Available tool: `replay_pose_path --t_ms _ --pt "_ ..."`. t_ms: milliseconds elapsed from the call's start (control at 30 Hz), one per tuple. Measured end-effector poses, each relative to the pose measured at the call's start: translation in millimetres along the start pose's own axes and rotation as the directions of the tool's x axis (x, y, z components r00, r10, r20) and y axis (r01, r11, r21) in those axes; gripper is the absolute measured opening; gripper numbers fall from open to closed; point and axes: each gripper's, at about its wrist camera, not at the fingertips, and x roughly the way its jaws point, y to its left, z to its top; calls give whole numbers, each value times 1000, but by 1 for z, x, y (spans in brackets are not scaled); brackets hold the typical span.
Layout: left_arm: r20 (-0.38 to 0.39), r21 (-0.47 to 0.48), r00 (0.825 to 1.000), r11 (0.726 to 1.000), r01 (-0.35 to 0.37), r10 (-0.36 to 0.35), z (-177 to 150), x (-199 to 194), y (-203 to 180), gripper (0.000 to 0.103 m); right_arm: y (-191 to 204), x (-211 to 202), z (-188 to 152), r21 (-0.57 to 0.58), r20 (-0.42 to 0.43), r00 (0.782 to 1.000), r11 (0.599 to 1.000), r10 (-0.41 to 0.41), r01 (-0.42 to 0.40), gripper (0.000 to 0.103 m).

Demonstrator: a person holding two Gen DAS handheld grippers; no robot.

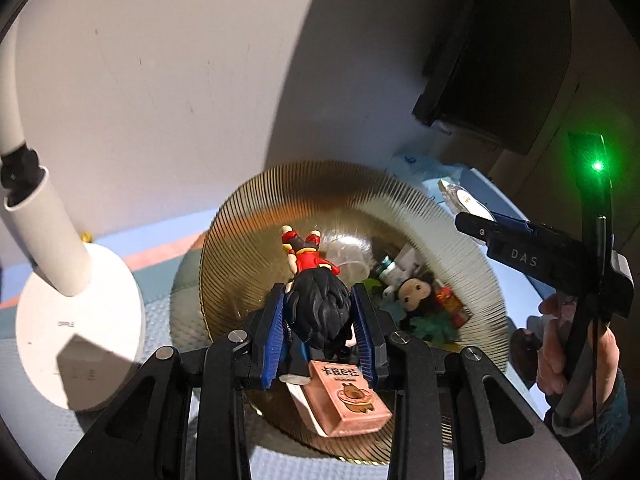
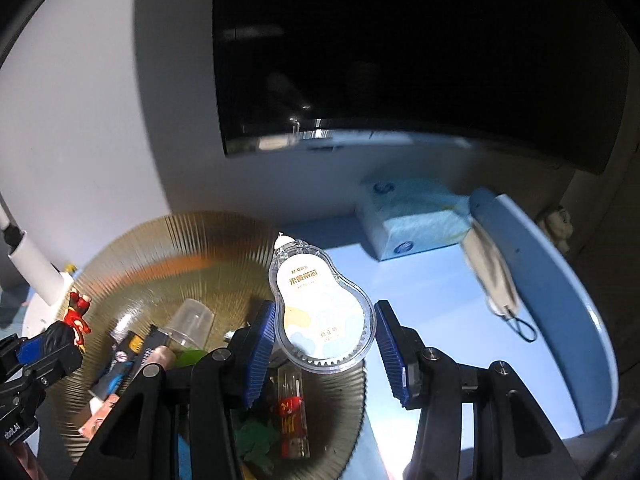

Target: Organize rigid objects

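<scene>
My left gripper [image 1: 320, 312] is shut on a figurine [image 1: 316, 300] with black hair and a red outfit, held above the ribbed amber glass bowl [image 1: 248, 208]. The figurine also shows in the right wrist view [image 2: 76, 316]. In the bowl lie a pink box [image 1: 348, 400], a clear cup [image 1: 348, 256], a black-eared doll [image 1: 414, 290], a red lighter [image 2: 292, 416] and green pieces. My right gripper [image 2: 326, 336] holds a clear pear-shaped correction tape [image 2: 320, 304] over the bowl's right rim; its right pad stands a little apart from the case.
A white lamp base [image 1: 80, 332] and its arm stand left of the bowl. A tissue pack [image 2: 416, 220] lies behind on the blue table [image 2: 440, 320]. A face mask [image 2: 496, 276] hangs on the table rim. A dark monitor [image 2: 400, 60] stands at the back.
</scene>
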Motion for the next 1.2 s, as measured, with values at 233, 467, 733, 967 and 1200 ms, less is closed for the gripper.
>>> replay_pose_path --t_ms 233,467,733,967,1200 --pt "-1 -9 999 999 35 -35 3 4 -1 50 0 20 4 3 -36 999 999 39 -39 58" --pt "118 -58 992 997 41 -34 2 -47 7 87 -19 -15 -3 75 29 995 992 98 -100 61" --pt "191 -18 982 1000 -9 12 -17 -124 -5 87 -15 -79 -17 94 64 974 971 217 -222 61" --pt "284 -13 958 999 -47 49 -38 -206 -17 87 19 -155 -30 27 106 951 956 289 -293 64" --pt "335 -35 937 995 -95 102 -85 -278 -7 94 56 -211 -65 38 7 885 884 466 -466 78"
